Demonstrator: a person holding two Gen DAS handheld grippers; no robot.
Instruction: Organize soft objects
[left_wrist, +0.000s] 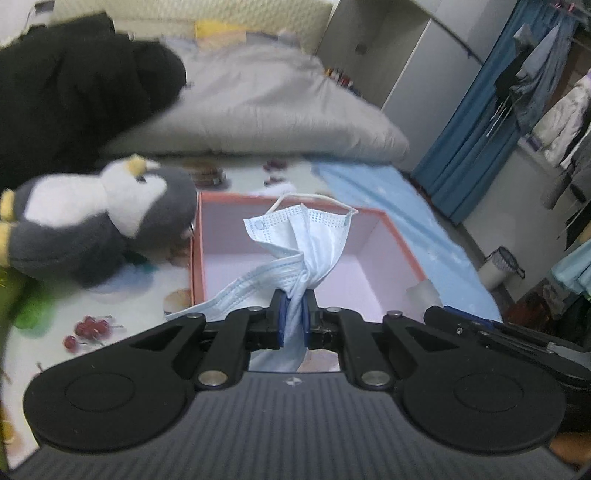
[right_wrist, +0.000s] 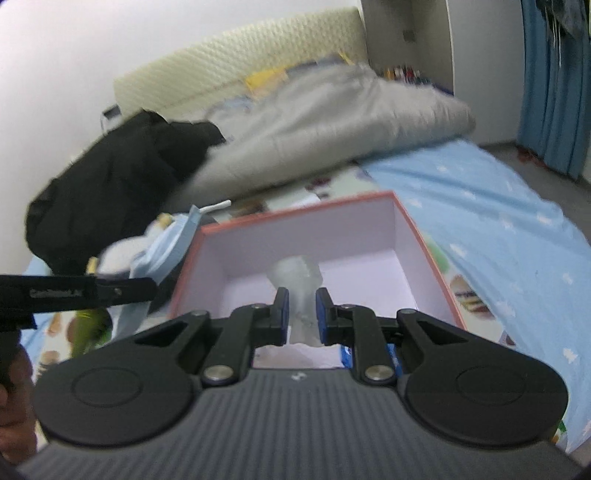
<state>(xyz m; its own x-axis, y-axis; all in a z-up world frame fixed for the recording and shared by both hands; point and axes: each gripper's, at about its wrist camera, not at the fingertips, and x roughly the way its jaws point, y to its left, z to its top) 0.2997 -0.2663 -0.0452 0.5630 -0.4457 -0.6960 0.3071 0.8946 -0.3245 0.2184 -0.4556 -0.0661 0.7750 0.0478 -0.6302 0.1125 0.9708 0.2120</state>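
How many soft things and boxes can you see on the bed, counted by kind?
Face masks: 1, the blue mask pinched in the left claw
Plush toys: 1, the grey and white penguin
Clear squishy things: 1, held by the right claw
Boxes: 1, the pink box
Black clothes: 1
Grey duvets: 1
Total: 6

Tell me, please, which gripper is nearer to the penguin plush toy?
Left. The left gripper, shut on a blue face mask, has the penguin plush close beside it; the right gripper, holding a translucent object, sits over the pink box, farther away.
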